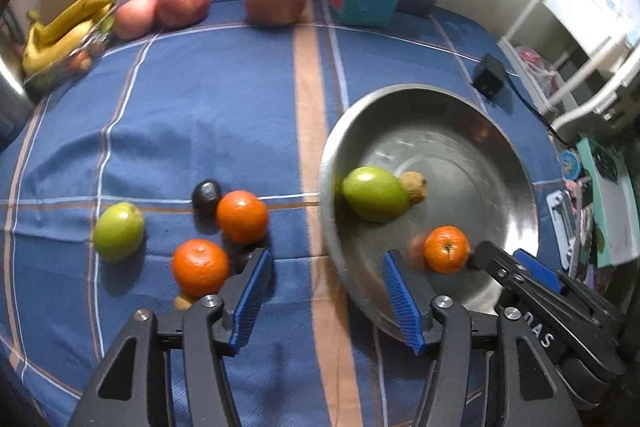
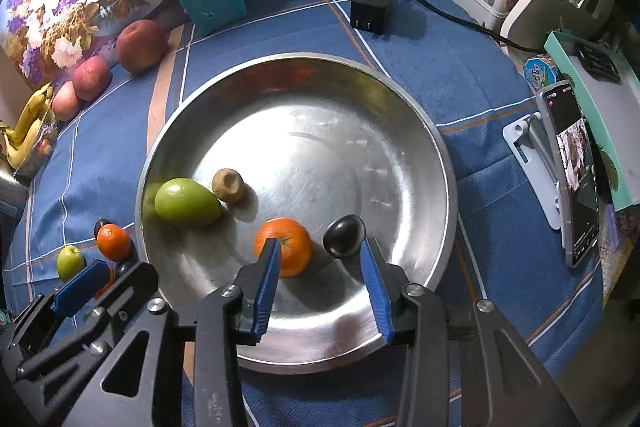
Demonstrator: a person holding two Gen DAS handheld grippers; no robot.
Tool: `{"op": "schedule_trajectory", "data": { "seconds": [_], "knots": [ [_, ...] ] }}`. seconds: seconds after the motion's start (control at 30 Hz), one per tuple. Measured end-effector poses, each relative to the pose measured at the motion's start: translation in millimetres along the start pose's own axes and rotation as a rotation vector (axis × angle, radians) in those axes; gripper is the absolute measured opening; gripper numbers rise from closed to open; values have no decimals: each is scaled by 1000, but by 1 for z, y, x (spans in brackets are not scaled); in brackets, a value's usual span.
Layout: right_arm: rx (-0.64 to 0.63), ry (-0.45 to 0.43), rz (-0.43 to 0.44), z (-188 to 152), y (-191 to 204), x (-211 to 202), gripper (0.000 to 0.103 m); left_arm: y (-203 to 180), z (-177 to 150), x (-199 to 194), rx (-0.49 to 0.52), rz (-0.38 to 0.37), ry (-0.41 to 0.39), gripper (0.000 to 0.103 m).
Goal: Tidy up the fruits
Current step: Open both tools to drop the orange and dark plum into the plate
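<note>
Fruits (image 1: 242,216) beside steel bowl (image 2: 400,99)

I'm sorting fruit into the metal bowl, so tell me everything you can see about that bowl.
The metal bowl is wide, shallow and round, shiny scratched steel by its look, upright on the blue checked cloth. Inside lie a green fruit, a small brown fruit, an orange and a dark plum. The open right tool hovers over its near side.

blue checked tablecloth (image 1: 200,99), teal box (image 2: 212,1), black power adapter (image 2: 371,7), phone (image 2: 574,171) on white stand (image 2: 528,143), floral picture (image 2: 72,7)
</note>
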State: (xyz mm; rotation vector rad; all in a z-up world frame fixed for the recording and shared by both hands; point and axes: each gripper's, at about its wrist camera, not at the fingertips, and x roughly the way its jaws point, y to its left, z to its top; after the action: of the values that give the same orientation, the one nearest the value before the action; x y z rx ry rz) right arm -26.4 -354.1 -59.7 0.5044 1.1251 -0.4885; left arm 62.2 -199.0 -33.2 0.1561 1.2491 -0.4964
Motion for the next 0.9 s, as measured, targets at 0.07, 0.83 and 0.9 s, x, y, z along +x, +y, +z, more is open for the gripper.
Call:
{"op": "schedule_trajectory", "data": {
  "seconds": [0.07, 0.83, 0.9],
  "knots": [
    [-2, 3, -1, 0, 0, 1, 43, 8, 1, -1, -37, 5, 12, 62],
    [-72, 9, 17, -5, 15, 1, 42, 83, -1, -19, -298, 91, -28, 87],
    [-77, 16, 16, -5, 16, 3, 42, 85, -2, -15, -300, 123, -18, 101]
  ]
}}
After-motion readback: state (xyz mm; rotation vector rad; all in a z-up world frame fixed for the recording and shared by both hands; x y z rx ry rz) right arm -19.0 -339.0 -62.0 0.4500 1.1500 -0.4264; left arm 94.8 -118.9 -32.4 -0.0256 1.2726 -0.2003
